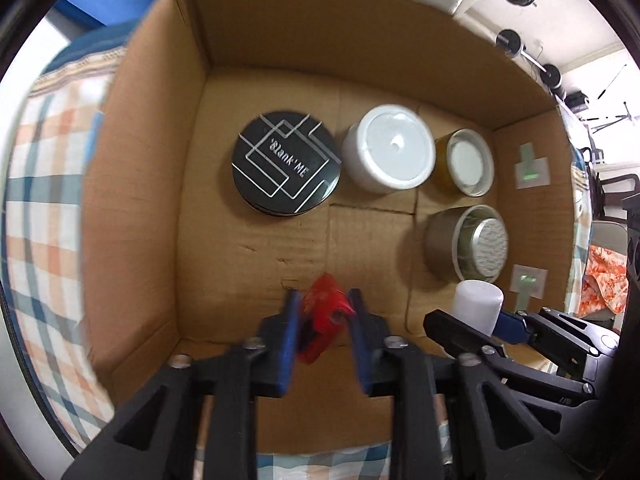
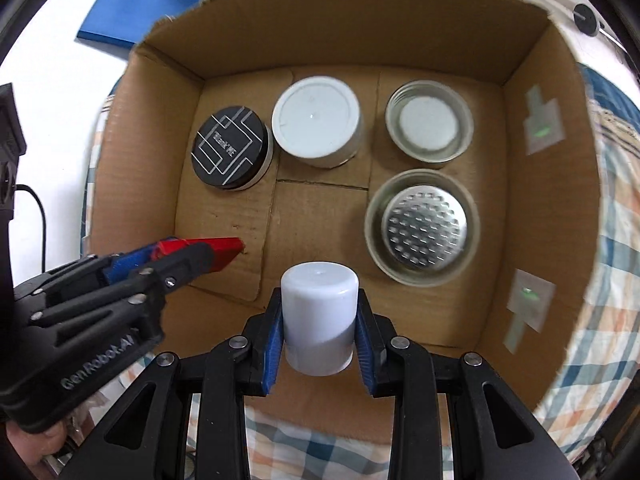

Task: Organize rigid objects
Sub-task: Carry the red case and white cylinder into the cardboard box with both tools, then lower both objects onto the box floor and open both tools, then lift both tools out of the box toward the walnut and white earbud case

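An open cardboard box (image 1: 136,200) (image 2: 552,200) holds a black round tin (image 1: 286,162) (image 2: 231,148), a white-lidded tub (image 1: 390,148) (image 2: 316,118), a jar with a white lid (image 1: 466,162) (image 2: 429,122) and a tin with a dimpled metal lid (image 1: 478,242) (image 2: 424,226). My left gripper (image 1: 324,300) (image 2: 236,246) is shut on a red object (image 1: 324,320) (image 2: 220,252) over the box floor. My right gripper (image 2: 318,296) (image 1: 476,314) is shut on a white cylinder (image 2: 319,318) (image 1: 476,306) above the box's near part.
The box sits on a checked cloth (image 1: 44,220) (image 2: 616,216). A blue sheet (image 2: 148,4) lies behind the box. White stickers (image 2: 542,128) are on the right inner wall. Bare cardboard floor (image 2: 320,216) lies in the box's middle.
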